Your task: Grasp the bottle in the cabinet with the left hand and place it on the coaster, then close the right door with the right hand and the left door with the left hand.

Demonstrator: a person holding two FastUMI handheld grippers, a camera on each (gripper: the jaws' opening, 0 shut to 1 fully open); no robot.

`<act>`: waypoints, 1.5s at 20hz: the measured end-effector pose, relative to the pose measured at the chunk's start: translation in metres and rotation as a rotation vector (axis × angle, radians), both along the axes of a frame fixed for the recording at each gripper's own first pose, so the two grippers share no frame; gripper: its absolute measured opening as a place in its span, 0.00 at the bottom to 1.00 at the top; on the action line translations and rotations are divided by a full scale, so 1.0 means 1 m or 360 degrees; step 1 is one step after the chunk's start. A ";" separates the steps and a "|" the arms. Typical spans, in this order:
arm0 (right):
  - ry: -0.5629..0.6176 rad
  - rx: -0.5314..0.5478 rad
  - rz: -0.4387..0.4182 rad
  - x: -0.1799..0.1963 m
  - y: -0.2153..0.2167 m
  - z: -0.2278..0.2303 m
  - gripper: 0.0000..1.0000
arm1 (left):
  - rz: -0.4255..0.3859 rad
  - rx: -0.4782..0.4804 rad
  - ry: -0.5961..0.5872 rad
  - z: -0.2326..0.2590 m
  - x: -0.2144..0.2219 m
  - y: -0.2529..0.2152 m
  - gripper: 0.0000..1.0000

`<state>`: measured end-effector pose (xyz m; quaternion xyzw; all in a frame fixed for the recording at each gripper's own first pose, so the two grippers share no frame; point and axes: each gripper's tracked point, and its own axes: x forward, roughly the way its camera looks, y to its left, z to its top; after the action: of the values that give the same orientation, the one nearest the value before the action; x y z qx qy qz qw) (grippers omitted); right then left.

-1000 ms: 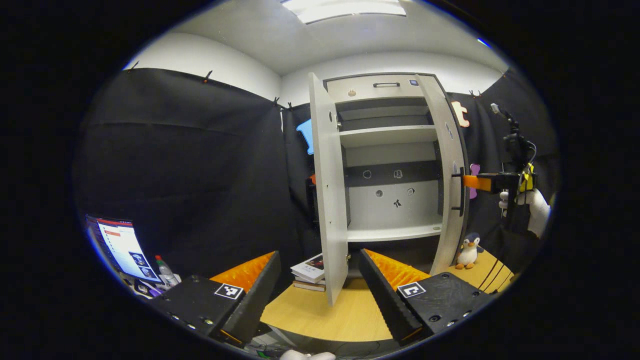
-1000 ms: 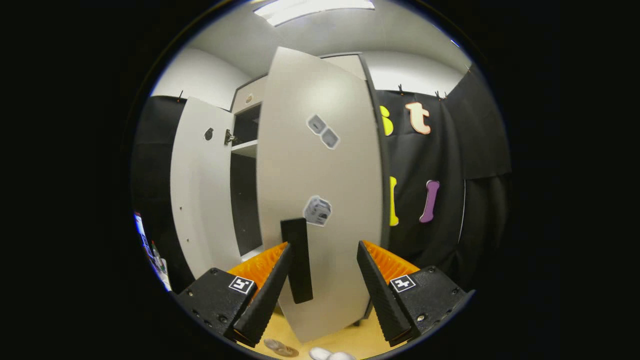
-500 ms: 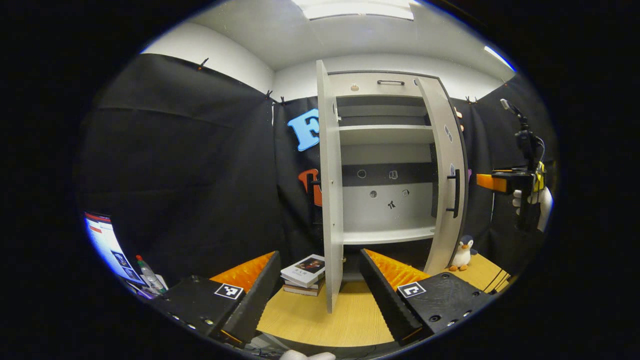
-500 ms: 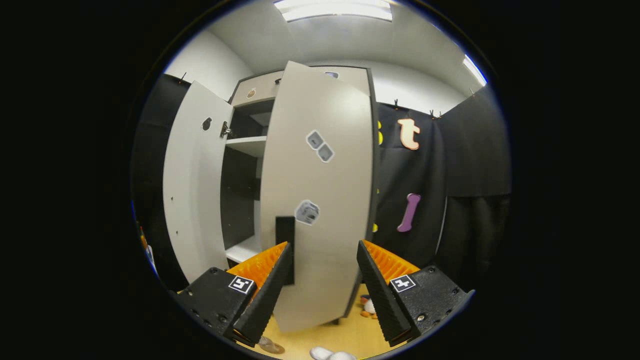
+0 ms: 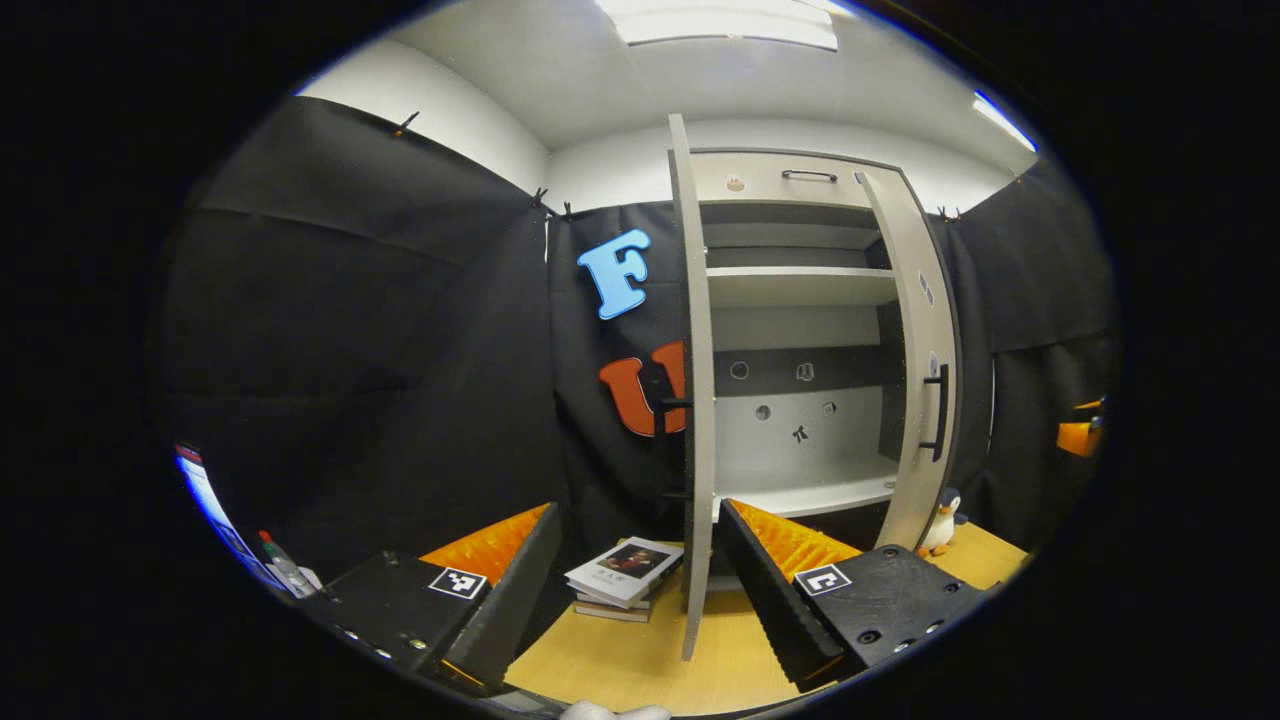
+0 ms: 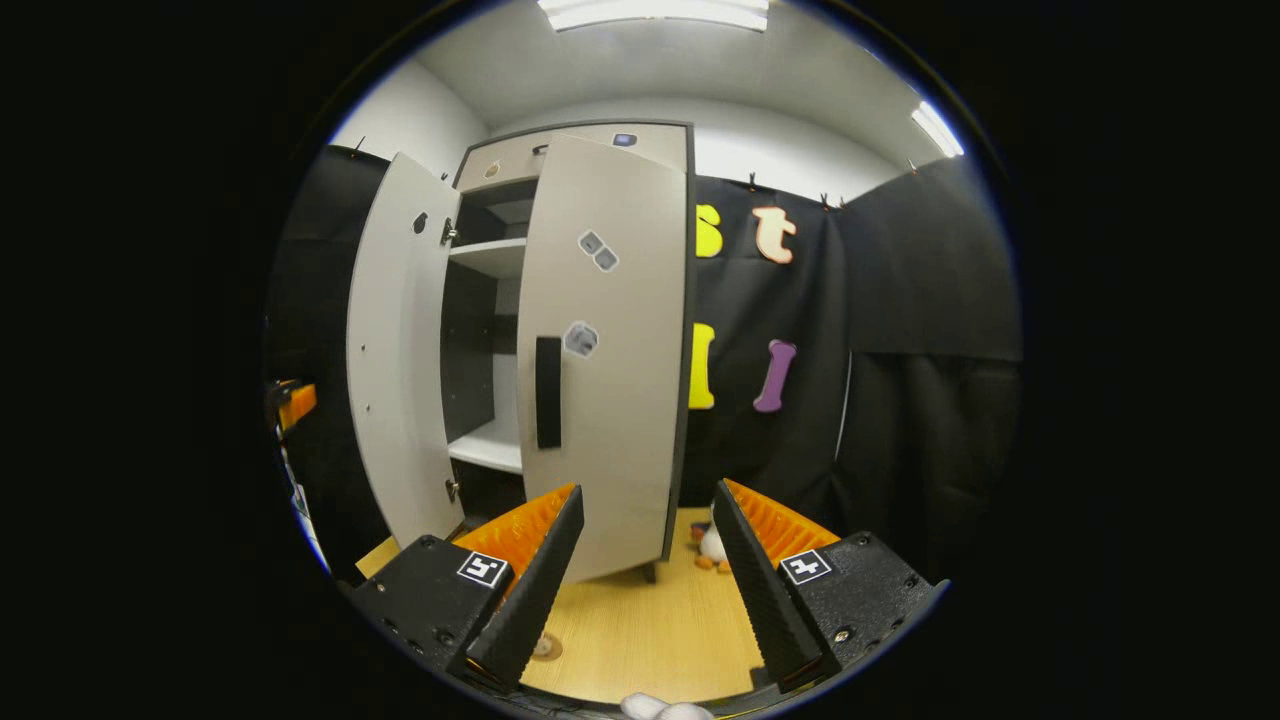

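With the right door (image 6: 610, 350) only partly swung in and the left door (image 5: 693, 400) edge-on before it, both the left claw (image 5: 635, 580) and right claw (image 6: 640, 570) gape apart, empty, so push each panel flat near its handle (image 6: 548, 392).

Light source: long white ceiling light panels (image 5: 722, 18), bright to the point of glare in both views.
Brightness: pale grey cabinet doors (image 6: 610, 350) and light wooden table (image 5: 640, 655) evenly lit; cabinet interior shadowed.
Distortion: strong fisheye; the cabinet's straight edges bow outward.
Sharpness: centre crisp, rims softer with blue fringing.
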<state>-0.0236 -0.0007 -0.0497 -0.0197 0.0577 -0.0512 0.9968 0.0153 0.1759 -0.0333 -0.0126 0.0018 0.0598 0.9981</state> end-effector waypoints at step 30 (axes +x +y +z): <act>0.0051 0.0119 0.0062 -0.028 0.008 -0.018 0.82 | -0.0068 0.0094 0.0011 0.011 0.136 0.024 0.90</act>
<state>-0.0518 0.0072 -0.0672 0.0157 0.0750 -0.0293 0.9966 0.1513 0.1997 -0.0228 0.0172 0.0038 0.0384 0.9991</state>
